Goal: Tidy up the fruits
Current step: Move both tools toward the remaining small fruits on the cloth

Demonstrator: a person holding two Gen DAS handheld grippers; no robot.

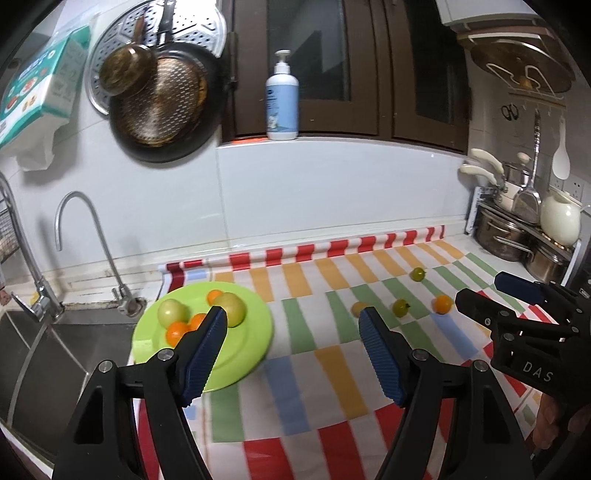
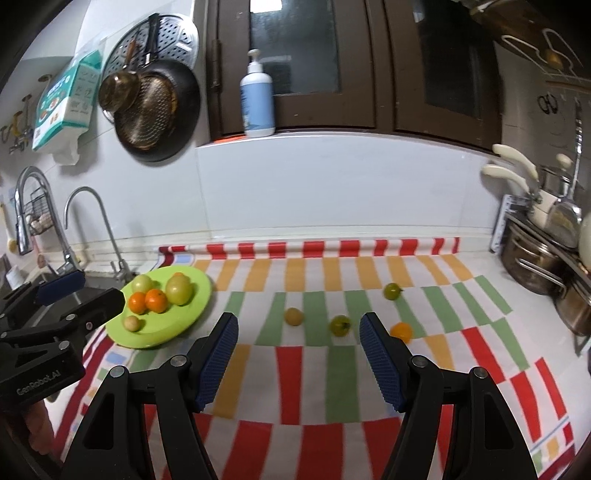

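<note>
Right gripper (image 2: 297, 325) wide open, empty, above striped cloth (image 2: 314, 369); left gripper (image 1: 291, 321) likewise, near green plate (image 2: 192, 317). Plate holds six fruits; four loose on cloth. Step: between picks. Next, likely: lower over dark green fruit (image 2: 340, 325), close gently.

This is a home kitchen. A steel sink (image 1: 55, 354) sits at the left end of the worktop (image 1: 236, 258) with two curved taps (image 1: 92, 236) beside it. On the white tiled wall (image 1: 332, 184) hang a dark frying pan (image 1: 162, 107), a small brass-coloured pan (image 1: 125, 70) and a perforated steel steamer tray (image 1: 199, 22). A pump bottle (image 1: 282, 99) stands on the sill of a dark-framed window (image 1: 332, 66). At the right, steel pots (image 1: 506, 232) are stacked with a white kettle (image 1: 559, 218), and a ladle (image 1: 533, 166) and a white spoon (image 1: 561, 155) hang above. A striped cloth (image 2: 332, 362) covers the worktop.
</note>
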